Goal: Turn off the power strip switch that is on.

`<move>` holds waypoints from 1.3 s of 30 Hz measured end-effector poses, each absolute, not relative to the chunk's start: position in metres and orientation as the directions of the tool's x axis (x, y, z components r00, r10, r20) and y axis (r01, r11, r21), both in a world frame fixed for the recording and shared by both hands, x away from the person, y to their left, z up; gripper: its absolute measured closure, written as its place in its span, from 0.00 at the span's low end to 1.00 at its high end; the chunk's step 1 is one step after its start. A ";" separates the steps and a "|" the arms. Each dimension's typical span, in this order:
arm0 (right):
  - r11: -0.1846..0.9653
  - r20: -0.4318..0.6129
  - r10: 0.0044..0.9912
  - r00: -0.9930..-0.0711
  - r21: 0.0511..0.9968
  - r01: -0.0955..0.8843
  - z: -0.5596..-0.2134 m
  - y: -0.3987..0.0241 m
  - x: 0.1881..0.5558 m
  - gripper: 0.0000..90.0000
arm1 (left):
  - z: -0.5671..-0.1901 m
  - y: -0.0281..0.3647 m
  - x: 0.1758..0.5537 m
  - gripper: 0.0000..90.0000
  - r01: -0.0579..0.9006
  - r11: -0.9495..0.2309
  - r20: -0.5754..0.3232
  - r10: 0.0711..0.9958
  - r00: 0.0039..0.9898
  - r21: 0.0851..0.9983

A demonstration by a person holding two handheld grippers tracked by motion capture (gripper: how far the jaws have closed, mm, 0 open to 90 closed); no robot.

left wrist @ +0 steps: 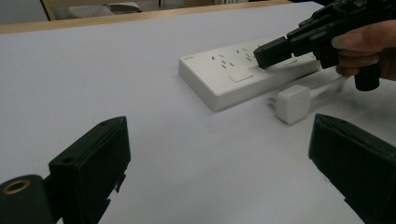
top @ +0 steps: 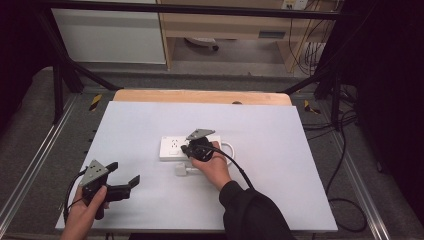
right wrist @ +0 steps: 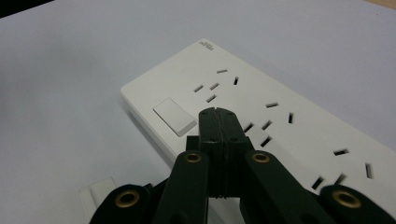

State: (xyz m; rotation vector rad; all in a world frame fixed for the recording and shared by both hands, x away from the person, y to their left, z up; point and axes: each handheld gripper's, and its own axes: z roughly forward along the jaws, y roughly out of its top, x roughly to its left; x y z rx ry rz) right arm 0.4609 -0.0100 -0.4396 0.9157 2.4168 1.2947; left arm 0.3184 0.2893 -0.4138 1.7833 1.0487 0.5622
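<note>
My right tool (right wrist: 218, 116), jaws closed on nothing, sits over the hard, smooth white plastic power strip (right wrist: 280, 116); I'd grab its long sides. My left tool (top: 122, 181) is open.

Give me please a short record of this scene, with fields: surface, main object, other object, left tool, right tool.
surface: white table top
main object: white power strip, lying flat, rocker switch near one end
other object: small white plug adapter lying beside the power strip, not plugged in
left tool: jaws wide open, holding nothing, away from the power strip
right tool: jaws shut together, tip over the power strip's top, close to the rocker switch
</note>
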 end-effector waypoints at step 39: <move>0.415 0.060 0.637 -0.769 0.813 0.408 -0.440 -0.008 0.460 1.00 | -0.414 0.289 0.319 0.06 0.412 -0.173 -0.077 0.848 0.524 0.894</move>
